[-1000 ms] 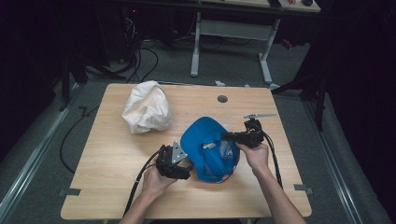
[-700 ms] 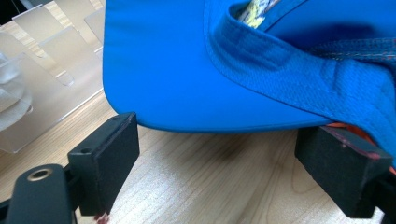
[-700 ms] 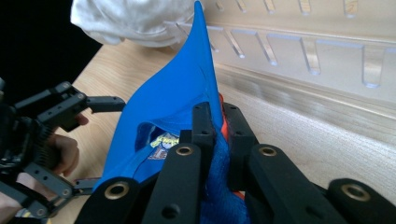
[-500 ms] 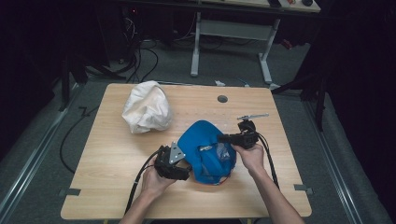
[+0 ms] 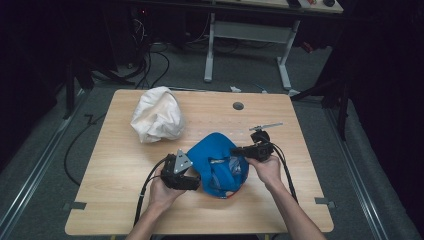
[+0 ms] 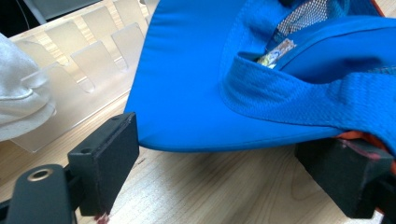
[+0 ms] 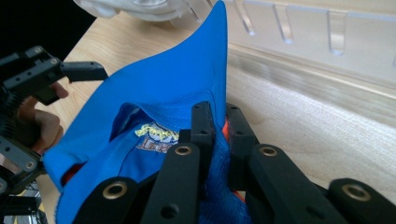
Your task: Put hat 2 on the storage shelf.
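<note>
— How many caps on the table (image 5: 125, 200)?
— Two: one white cap (image 5: 156, 120), one blue cap (image 5: 220, 167) near the front edge.
— The tongs?
— Right gripper (image 7: 219, 133) clamps the blue cap; left gripper (image 6: 224, 163) gapes beneath its brim.

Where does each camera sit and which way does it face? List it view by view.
High view: above the person's side, facing forward and down on the table; forearms, both hands.
Left gripper view: on the left gripper, along open jaws at the blue cap.
Right gripper view: on the right gripper, shut on the cap.
All share the cap.
</note>
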Demonstrator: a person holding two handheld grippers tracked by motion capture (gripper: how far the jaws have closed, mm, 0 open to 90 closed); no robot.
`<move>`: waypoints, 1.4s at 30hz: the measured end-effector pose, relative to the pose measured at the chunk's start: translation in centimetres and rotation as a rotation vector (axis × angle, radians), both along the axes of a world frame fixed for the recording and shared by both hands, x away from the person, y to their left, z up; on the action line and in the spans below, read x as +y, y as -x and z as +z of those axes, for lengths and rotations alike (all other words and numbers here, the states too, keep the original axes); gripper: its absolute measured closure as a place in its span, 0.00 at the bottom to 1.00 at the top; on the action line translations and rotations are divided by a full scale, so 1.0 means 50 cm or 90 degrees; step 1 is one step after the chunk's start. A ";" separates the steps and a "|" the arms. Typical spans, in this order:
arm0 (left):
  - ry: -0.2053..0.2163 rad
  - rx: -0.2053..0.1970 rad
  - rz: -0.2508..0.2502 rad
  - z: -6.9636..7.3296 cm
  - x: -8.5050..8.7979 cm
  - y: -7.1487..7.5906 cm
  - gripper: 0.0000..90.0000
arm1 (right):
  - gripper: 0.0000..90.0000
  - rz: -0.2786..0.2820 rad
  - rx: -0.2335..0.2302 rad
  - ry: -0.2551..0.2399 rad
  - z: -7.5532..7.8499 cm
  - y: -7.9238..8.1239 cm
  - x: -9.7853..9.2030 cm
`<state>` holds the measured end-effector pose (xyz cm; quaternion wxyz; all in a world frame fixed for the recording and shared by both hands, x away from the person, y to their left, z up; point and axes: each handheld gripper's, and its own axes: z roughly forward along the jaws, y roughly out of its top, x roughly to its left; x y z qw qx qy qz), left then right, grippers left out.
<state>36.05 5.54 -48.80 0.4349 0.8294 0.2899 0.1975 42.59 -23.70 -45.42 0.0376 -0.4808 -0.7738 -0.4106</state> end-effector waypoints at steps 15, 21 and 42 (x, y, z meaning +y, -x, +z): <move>0.017 0.002 -0.042 0.005 0.001 0.005 0.30 | 0.94 0.028 0.014 0.003 -0.008 0.005 0.017; 0.017 -0.002 -0.062 0.014 0.007 0.007 0.46 | 0.94 0.041 0.016 0.006 -0.007 0.007 0.020; 0.019 -0.042 -0.082 0.075 0.037 0.006 0.79 | 0.92 0.071 0.029 -0.045 -0.006 0.005 0.019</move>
